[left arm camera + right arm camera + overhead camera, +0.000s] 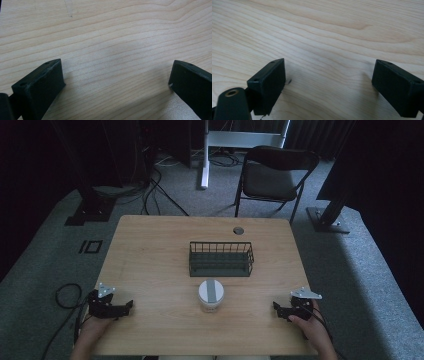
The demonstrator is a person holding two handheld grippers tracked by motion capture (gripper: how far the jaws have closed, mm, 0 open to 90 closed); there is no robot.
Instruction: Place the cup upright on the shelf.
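A white cup with a grey stripe (211,294) stands near the front middle of the wooden table (150,255). Just behind it sits a dark wire basket (221,258). My left gripper (128,306) rests at the front left of the table, held by a hand, its jaws wide apart over bare wood (115,65). At the front right my right gripper (276,309) is likewise open, with only wood grain between its fingers (268,82). Both grippers are well apart from the cup.
A round cable hole (238,230) is at the table's far edge. Behind the table stand a folding chair (272,175), a white desk leg (205,155) and dark stands. Cables (67,295) lie on the grey carpet at left.
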